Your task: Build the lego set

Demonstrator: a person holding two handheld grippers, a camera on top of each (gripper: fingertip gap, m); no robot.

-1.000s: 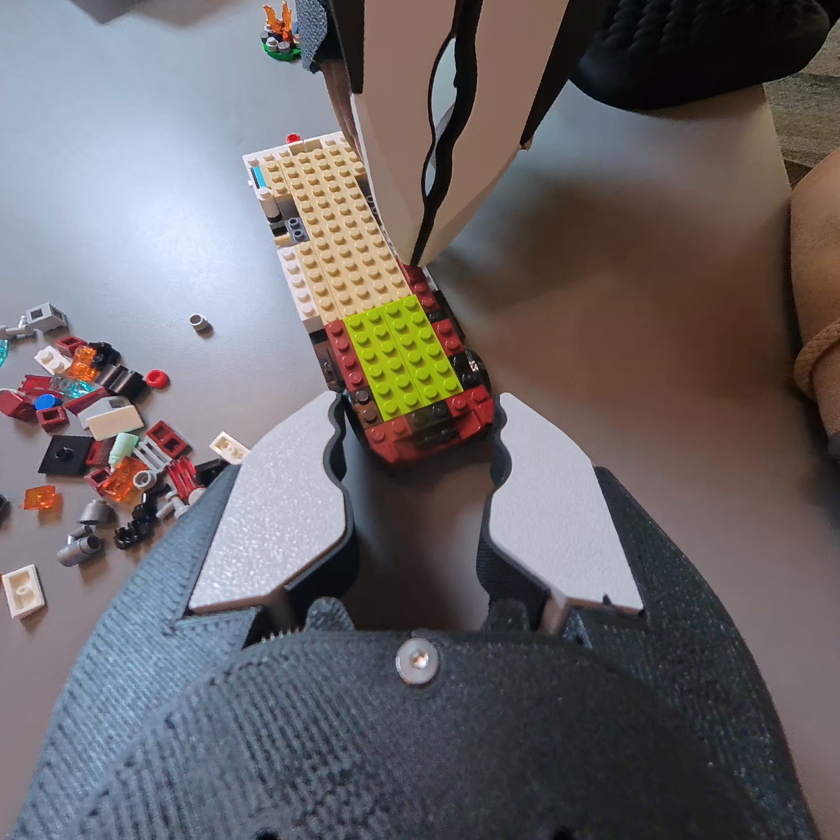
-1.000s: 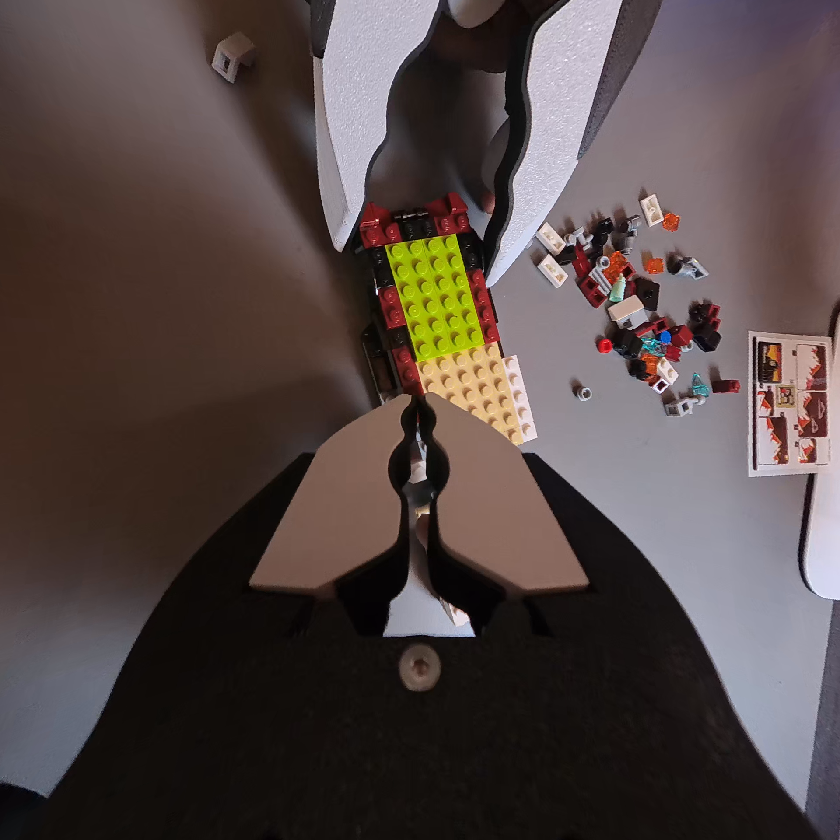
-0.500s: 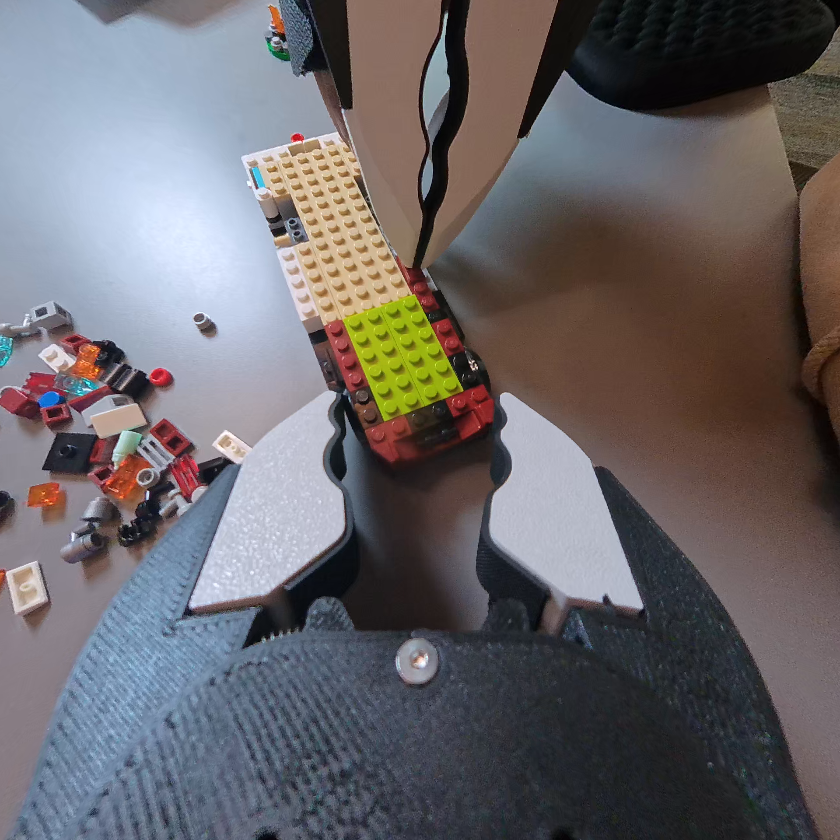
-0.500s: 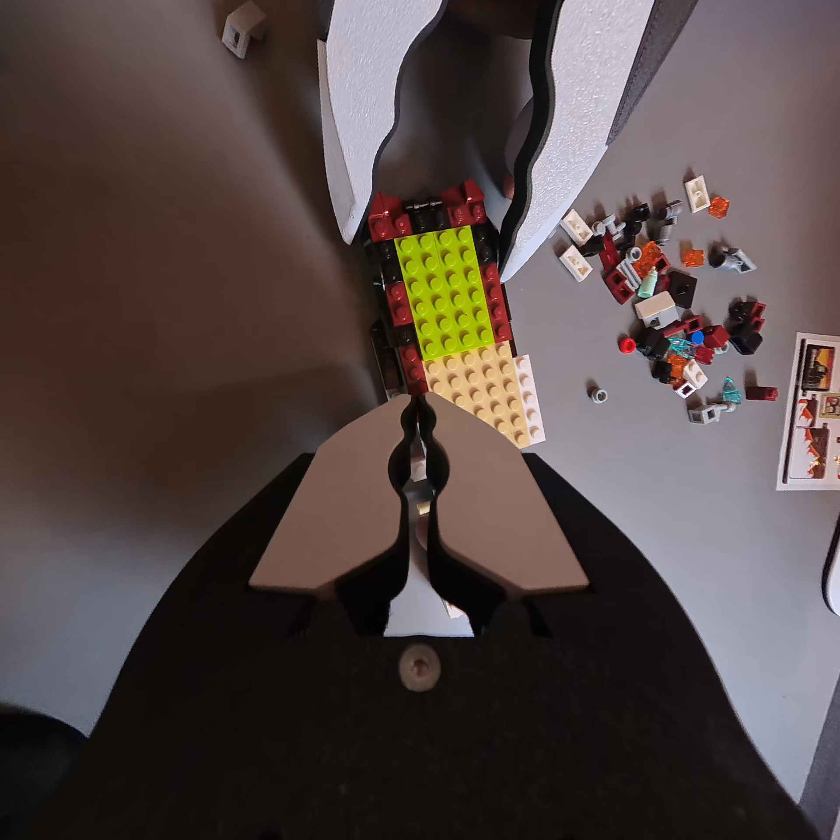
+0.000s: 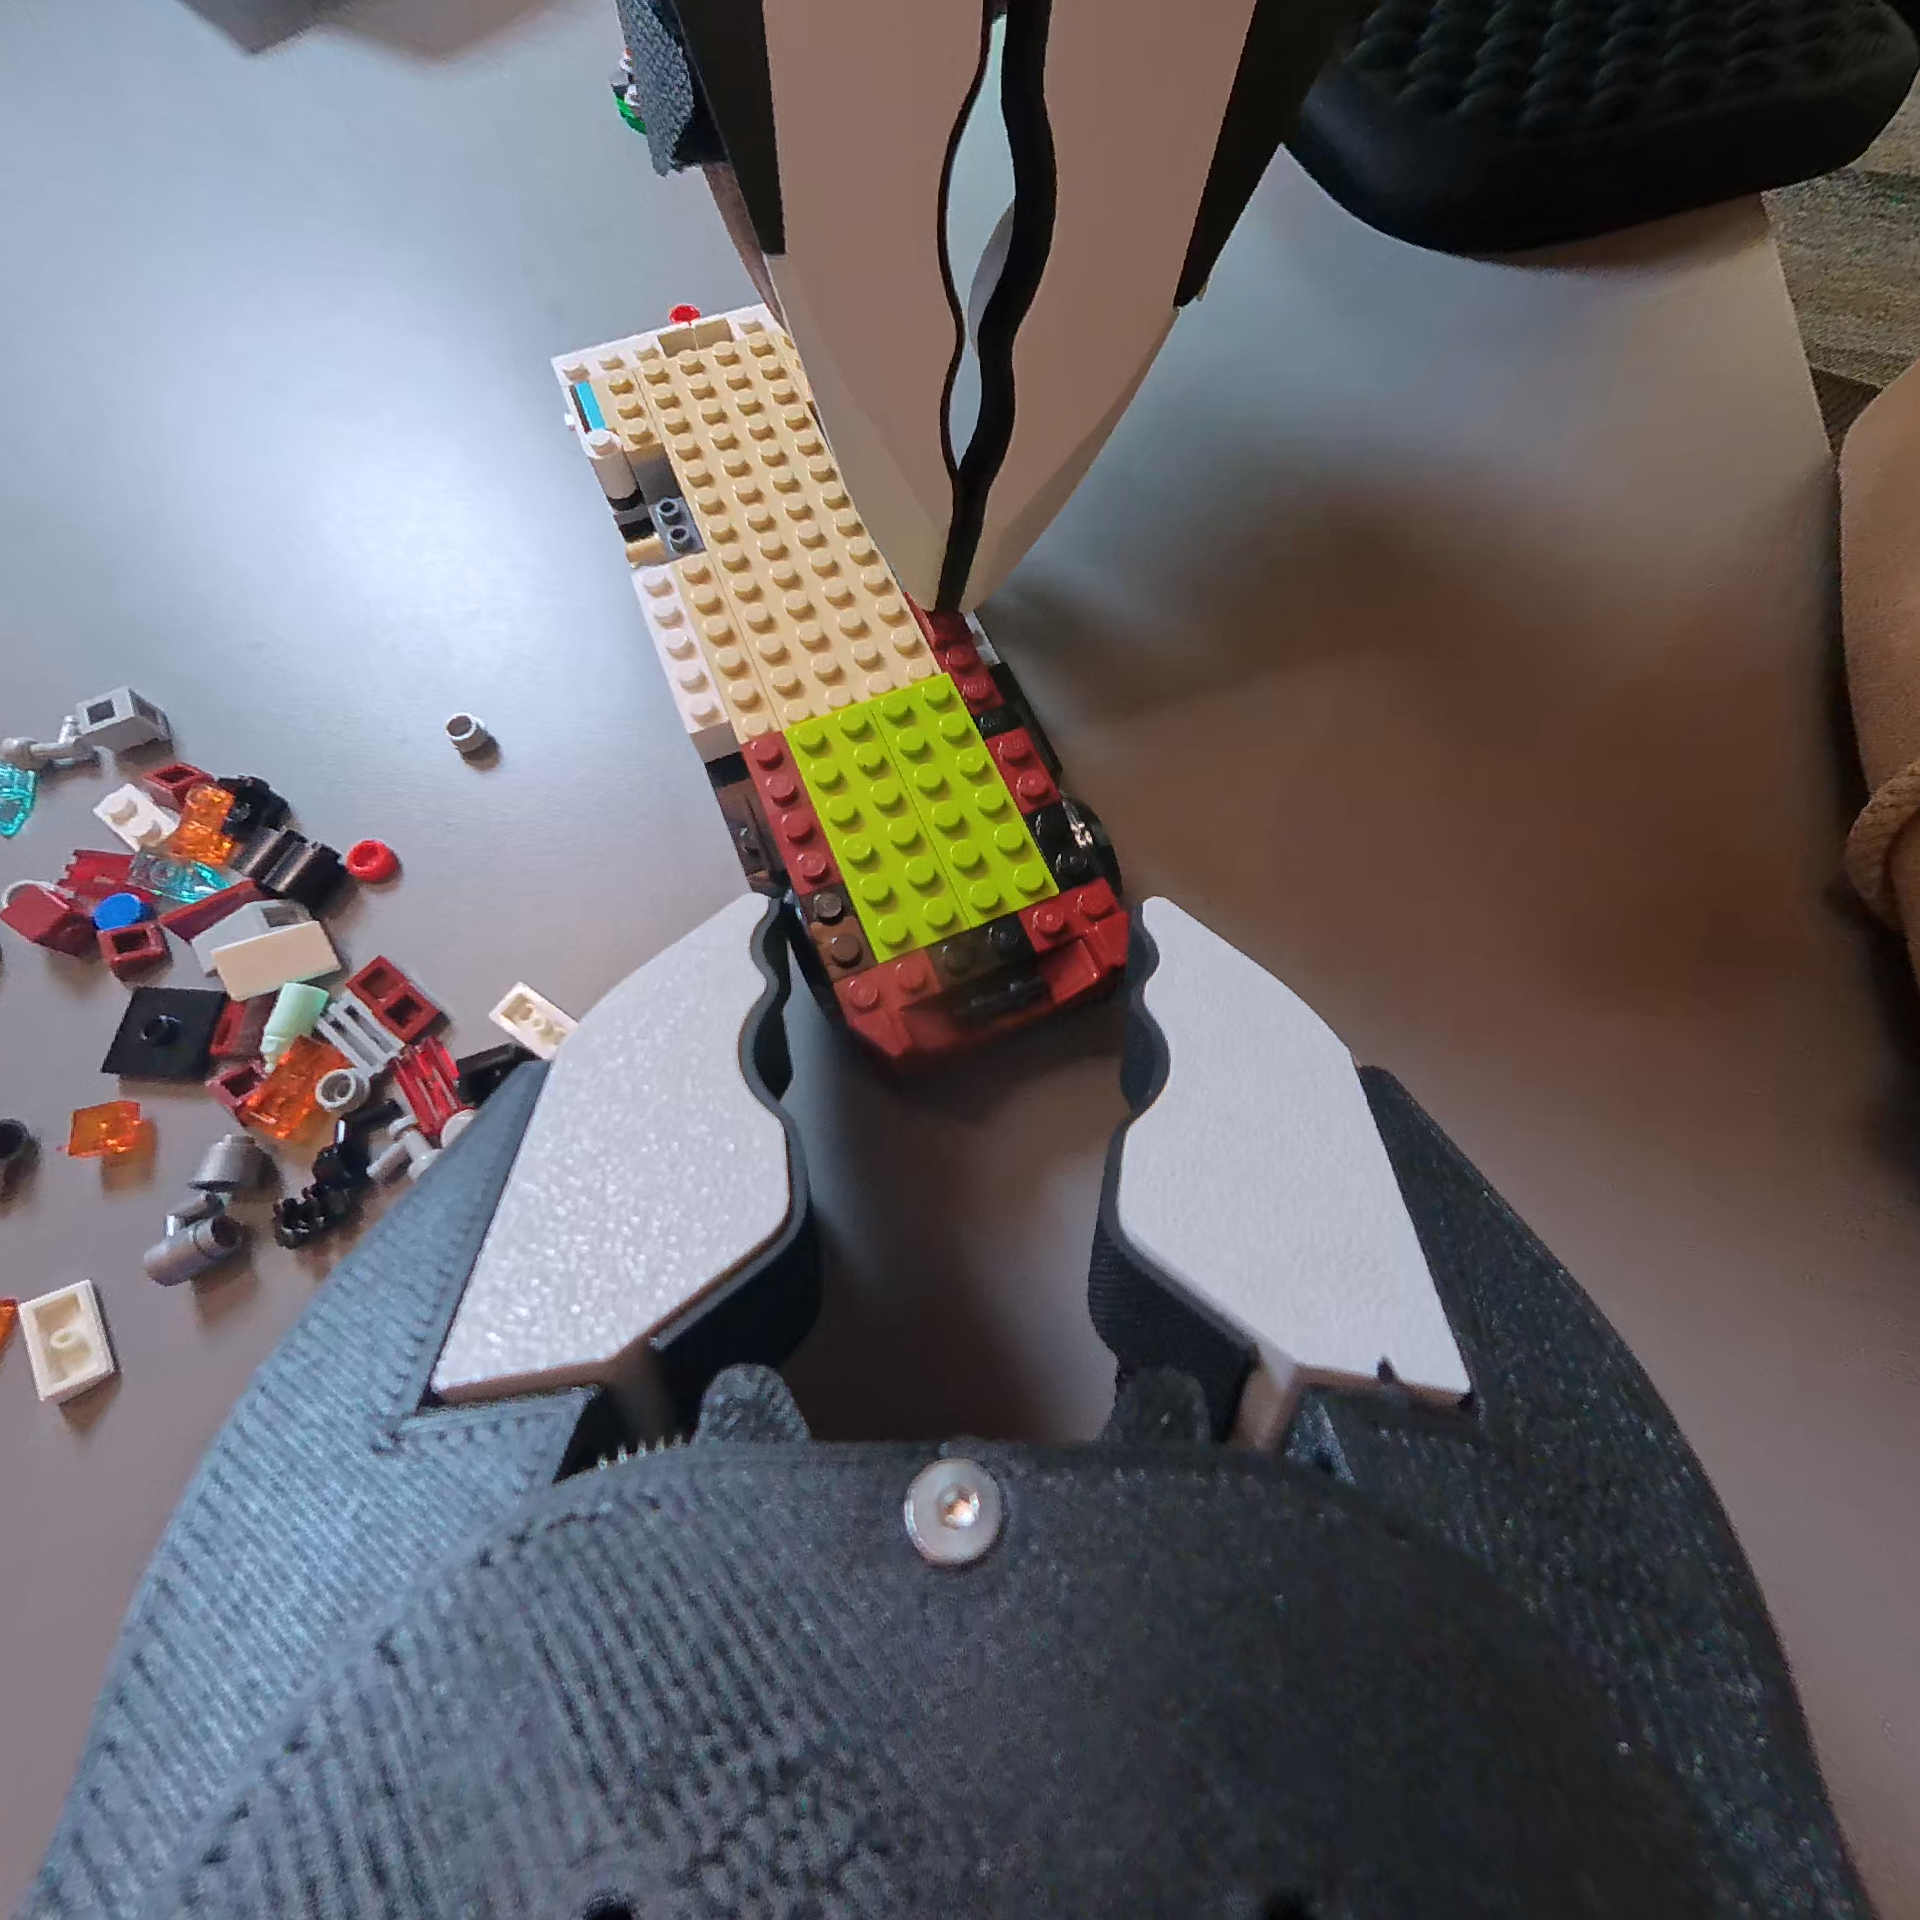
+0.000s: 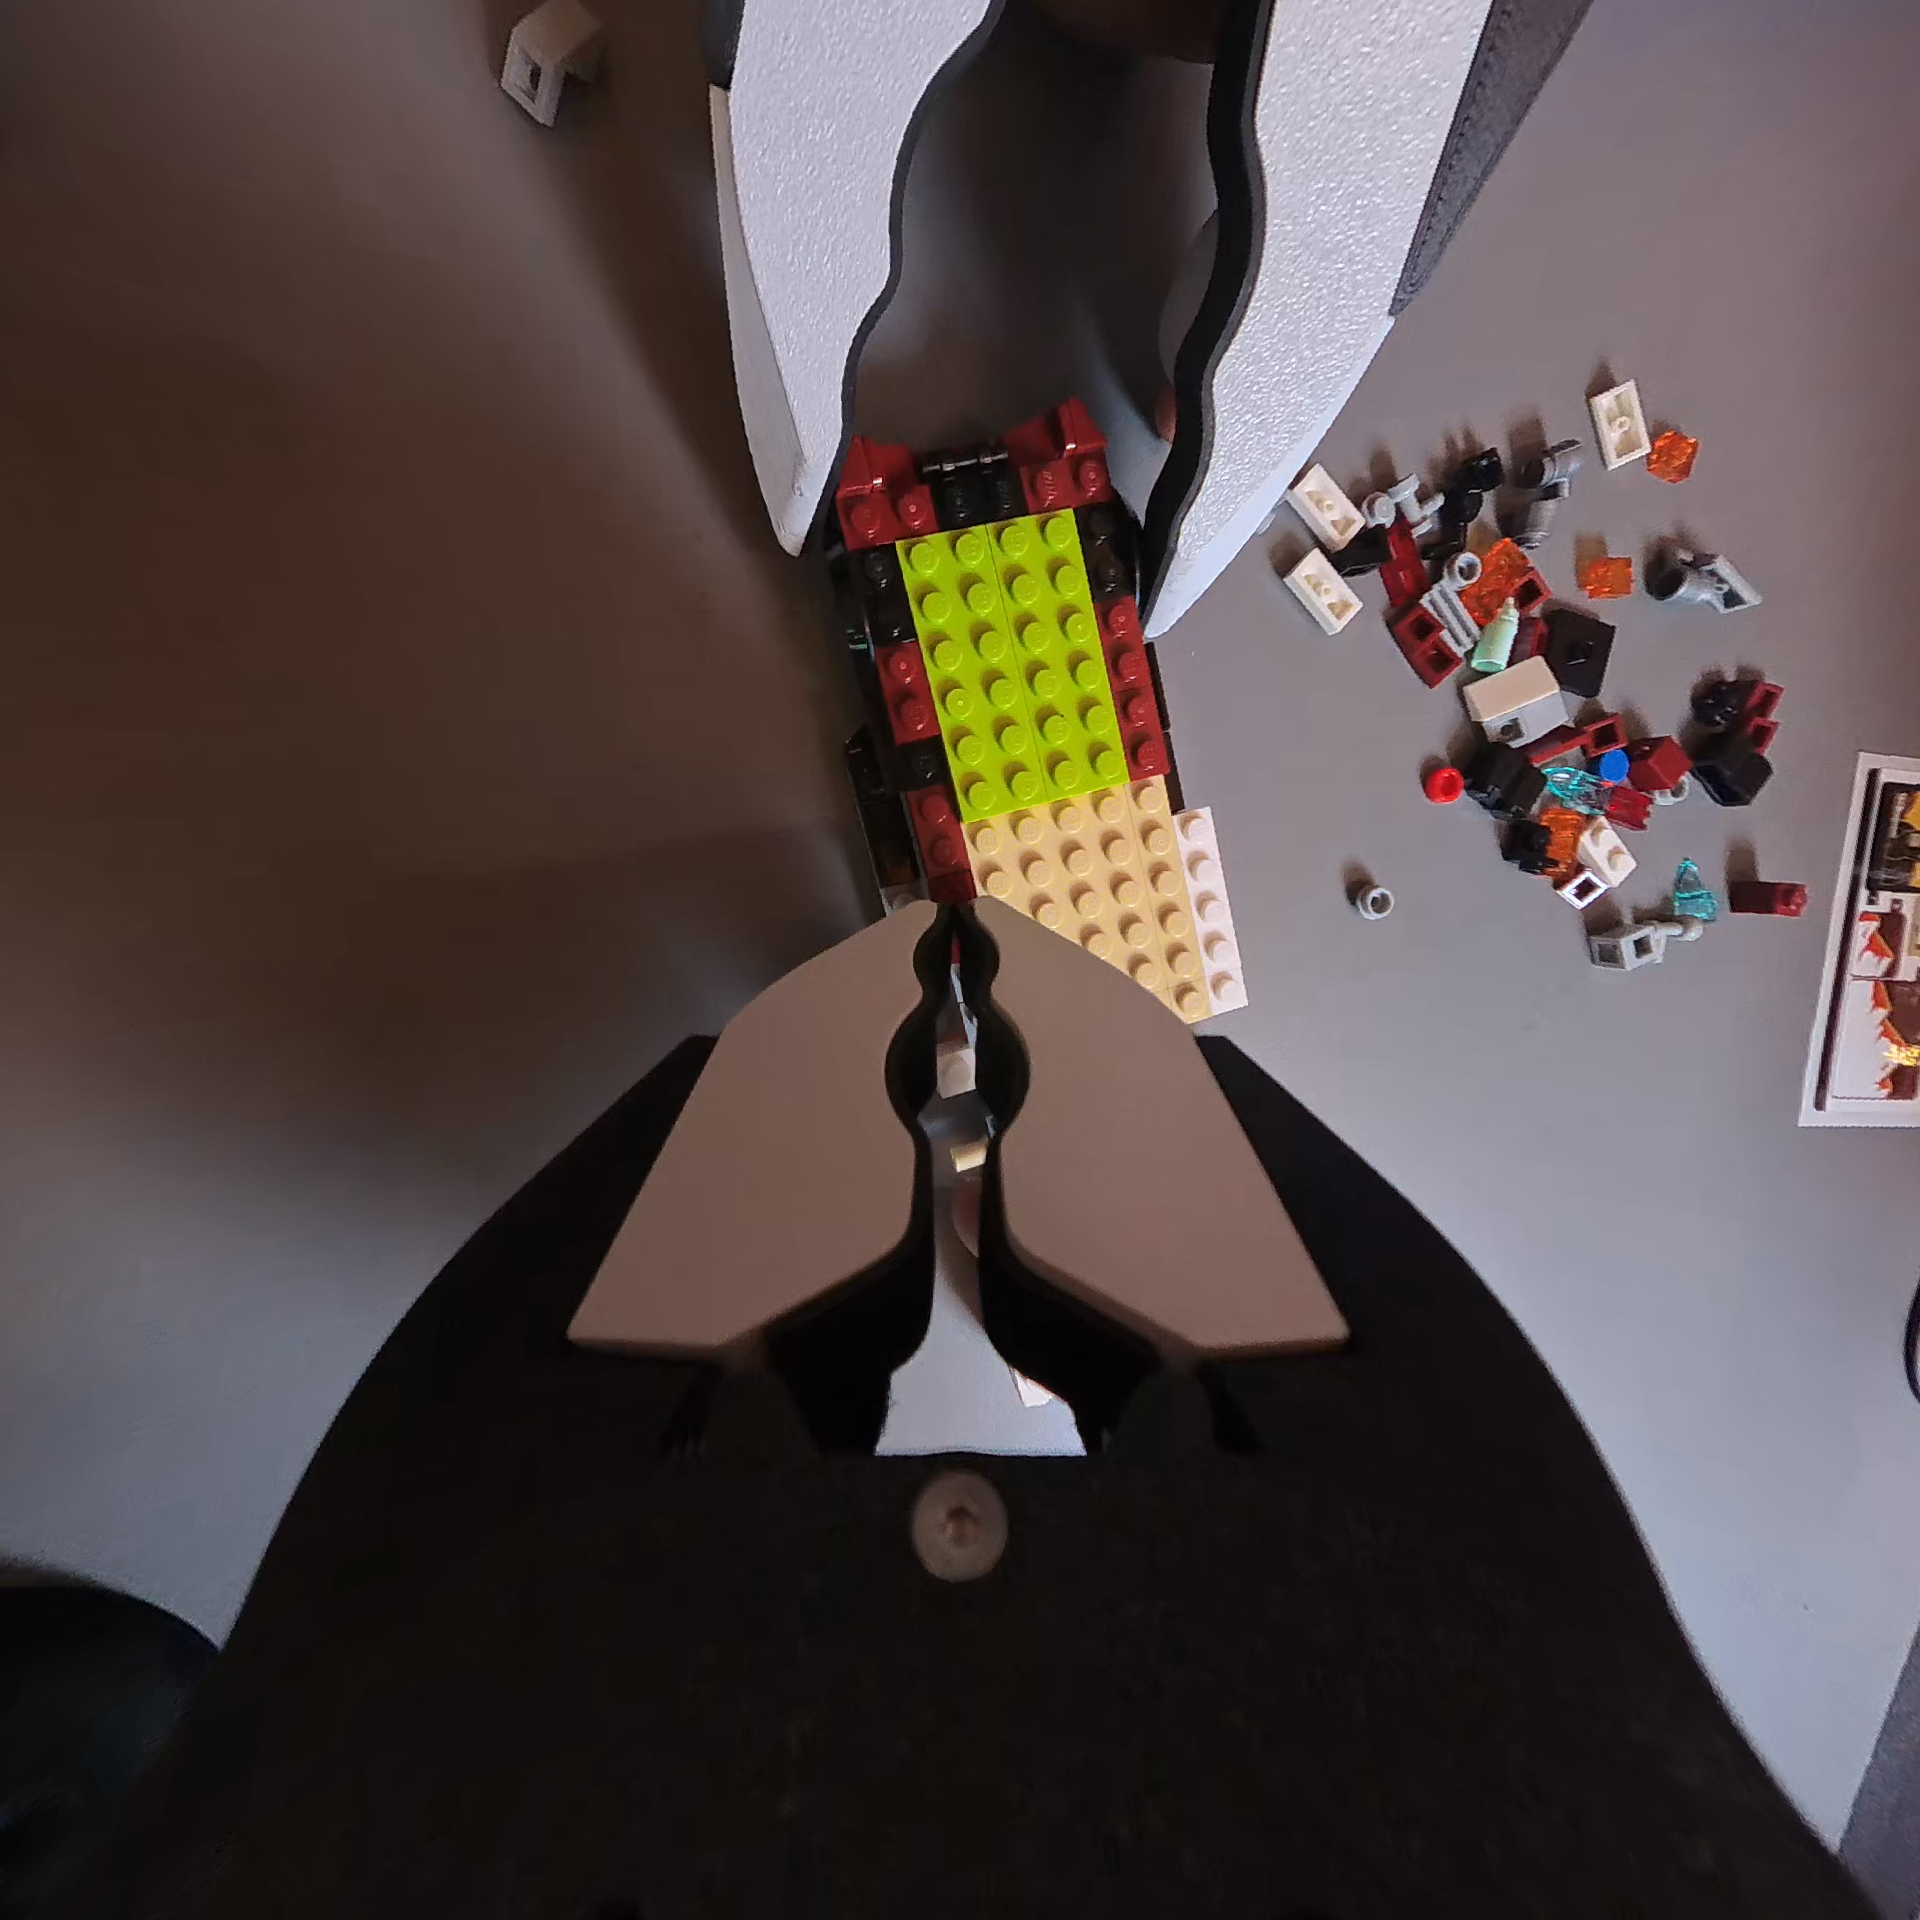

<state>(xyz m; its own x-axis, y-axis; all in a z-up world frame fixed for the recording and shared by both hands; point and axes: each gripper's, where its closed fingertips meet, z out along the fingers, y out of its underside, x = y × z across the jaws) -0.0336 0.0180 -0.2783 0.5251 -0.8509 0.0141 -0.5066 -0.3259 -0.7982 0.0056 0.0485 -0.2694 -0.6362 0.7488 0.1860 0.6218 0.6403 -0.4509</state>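
Observation:
A long brick model with tan, lime-green and dark-red plates lies on the grey table. My left gripper spans the model's dark-red nose, with both pads against its sides. The right wrist view shows the left gripper flanking that same end of the model. My right gripper is shut, with its tips resting on a dark-red brick at the model's edge. In the left wrist view the right gripper comes down from above onto that edge.
A pile of small loose pieces lies left of the model and also shows in the right wrist view. A printed sheet lies beyond the pile. A lone white piece and a sleeve are at the frame edges. My right fingertips sit around 6 cm from my left ones. The lone white piece is about 8 cm from my left fingertips.
The right wrist view has swung slightly, so the model and pile sit farther right and larger. Both grippers keep their places on the model and neither jaw has changed.

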